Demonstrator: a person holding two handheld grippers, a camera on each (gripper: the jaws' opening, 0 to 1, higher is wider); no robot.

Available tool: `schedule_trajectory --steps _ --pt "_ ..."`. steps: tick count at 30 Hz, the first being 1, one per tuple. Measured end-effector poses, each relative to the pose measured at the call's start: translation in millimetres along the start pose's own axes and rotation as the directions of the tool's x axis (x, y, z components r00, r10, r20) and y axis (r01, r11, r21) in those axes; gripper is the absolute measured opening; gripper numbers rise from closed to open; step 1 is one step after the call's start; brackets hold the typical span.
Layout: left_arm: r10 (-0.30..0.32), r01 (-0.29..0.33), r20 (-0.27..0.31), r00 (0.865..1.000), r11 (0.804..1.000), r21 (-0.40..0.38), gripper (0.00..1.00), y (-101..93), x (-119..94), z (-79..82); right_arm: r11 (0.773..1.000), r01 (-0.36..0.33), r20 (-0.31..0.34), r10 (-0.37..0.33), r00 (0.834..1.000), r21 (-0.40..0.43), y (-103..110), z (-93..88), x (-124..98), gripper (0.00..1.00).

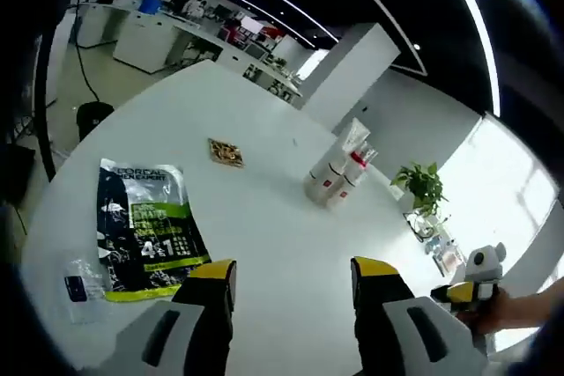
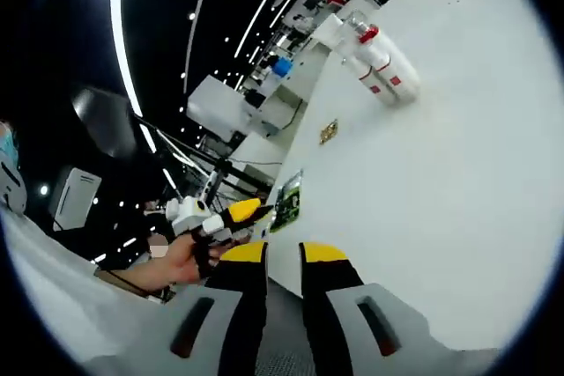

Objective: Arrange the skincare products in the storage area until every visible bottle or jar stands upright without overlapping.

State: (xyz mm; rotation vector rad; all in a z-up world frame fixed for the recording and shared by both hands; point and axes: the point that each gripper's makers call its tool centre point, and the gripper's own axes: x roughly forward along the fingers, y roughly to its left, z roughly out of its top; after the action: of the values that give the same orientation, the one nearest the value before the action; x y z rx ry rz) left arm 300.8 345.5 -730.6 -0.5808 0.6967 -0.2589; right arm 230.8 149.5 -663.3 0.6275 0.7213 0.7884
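Tongs (image 1: 291, 292) agape over table (image 1: 264, 217) (right tongs (image 2: 282, 261) narrower).

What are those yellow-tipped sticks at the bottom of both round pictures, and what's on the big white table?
They are grabbers: a person holds one in each hand, and a small camera rides on each. One picture looks along the left gripper, the other along the right gripper. Each picture also catches the other grabber, held in a hand.

On the white table lies a dark green bag, a small clear packet beside it, a little brown square, and a bunch of white bottles with red on them, standing close together. Both grabbers are open and hold nothing.
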Motion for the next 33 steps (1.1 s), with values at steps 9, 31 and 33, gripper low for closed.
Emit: schedule_trajectory --steps 9,31,33 --pt "0.314 -0.321 0.068 0.947 0.919 0.23 0.99 73.6 17.1 37.9 0.858 0.154 -0.026 -0.191 0.981 -0.49 21.4 -18.4 12.6 0.22" --pt "0.481 -0.412 -0.123 0.868 0.835 0.365 1.0 117.9 42.0 7.0 0.673 0.232 0.025 -0.303 0.953 -0.703 5.2 -18.5 18.0 0.11" --pt "0.472 -0.403 -0.112 0.875 0.836 0.374 1.0 116.5 46.6 10.5 0.669 0.226 0.018 -0.303 0.953 -0.708 5.7 -20.0 19.0 0.11"
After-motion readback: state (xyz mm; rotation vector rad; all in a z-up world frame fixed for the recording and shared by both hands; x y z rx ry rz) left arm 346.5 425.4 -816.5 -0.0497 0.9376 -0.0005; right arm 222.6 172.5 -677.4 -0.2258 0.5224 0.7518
